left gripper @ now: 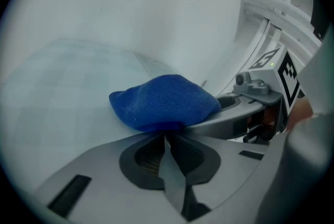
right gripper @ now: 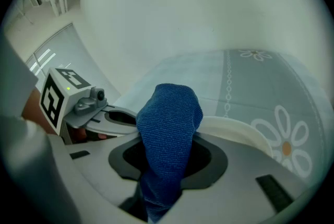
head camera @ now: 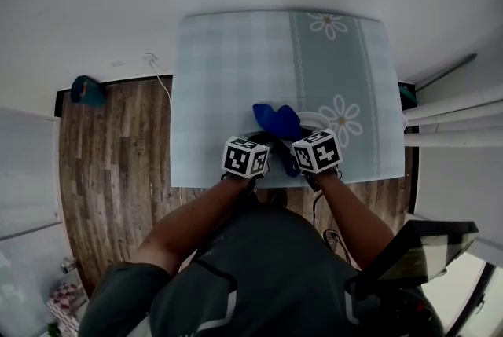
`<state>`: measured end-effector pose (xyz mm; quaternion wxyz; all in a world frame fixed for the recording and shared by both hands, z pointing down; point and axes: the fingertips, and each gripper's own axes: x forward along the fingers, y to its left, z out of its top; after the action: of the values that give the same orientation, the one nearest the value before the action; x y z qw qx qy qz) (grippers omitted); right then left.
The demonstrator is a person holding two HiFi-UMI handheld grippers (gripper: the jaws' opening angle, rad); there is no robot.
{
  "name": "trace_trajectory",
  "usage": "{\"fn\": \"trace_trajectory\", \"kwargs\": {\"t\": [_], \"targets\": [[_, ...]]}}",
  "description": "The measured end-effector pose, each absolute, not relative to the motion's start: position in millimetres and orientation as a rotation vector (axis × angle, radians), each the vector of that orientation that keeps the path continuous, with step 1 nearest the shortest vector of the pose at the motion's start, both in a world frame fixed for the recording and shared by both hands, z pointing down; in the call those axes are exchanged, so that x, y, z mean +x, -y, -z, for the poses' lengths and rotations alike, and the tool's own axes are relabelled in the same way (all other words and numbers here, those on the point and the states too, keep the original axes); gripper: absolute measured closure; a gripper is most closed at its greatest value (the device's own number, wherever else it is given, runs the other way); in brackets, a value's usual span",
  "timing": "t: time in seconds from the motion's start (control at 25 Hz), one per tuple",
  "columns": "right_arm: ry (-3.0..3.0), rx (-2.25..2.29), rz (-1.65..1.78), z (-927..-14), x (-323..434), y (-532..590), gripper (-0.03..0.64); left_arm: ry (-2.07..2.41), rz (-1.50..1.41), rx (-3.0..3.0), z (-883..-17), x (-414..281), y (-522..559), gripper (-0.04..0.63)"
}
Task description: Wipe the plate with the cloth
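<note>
Two grippers meet over a round white plate (right gripper: 245, 133) at the table's (head camera: 228, 76) near edge. The right gripper (right gripper: 166, 176) clamps a blue woven cloth (right gripper: 169, 124); the left gripper (left gripper: 166, 139) has its jaws closed, seemingly empty. Wiping well likely means pressing the cloth flat and circling.

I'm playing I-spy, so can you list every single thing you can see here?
table: one, pale blue checks with a daisy stripe, centre.
cloth: one, blue, bunched at the table's near edge.
plate: one, white, by the cloth, mostly hidden.
floor: brown wood, around the table.
teal thing: one, on the floor far left; can't tell what it is.
cable: one, white, on the floor left of the table.
pipes: several, white, right edge.
left tongs: one, grey, jaws together, tips at the cloth.
right tongs: one, grey, shut on the cloth.
arms: two, bare, bottom.
</note>
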<state>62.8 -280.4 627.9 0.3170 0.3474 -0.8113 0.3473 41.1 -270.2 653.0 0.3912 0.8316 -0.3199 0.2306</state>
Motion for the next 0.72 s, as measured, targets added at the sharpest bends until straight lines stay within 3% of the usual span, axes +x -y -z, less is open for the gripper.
{"fn": "trace_trajectory", "kwargs": {"t": [0.44,0.72], "targets": [[2.203,0.920,-0.973,-619.0,67.8,242.8,0.460,0.863,-0.537,2.127,-644.0,25.8,262.2,0.555],[2.419,1.014,-0.859,-551.4,78.7,248.1,0.460,0.977,-0.377,2.279,-578.6,26.2,269.4,0.555]]}}
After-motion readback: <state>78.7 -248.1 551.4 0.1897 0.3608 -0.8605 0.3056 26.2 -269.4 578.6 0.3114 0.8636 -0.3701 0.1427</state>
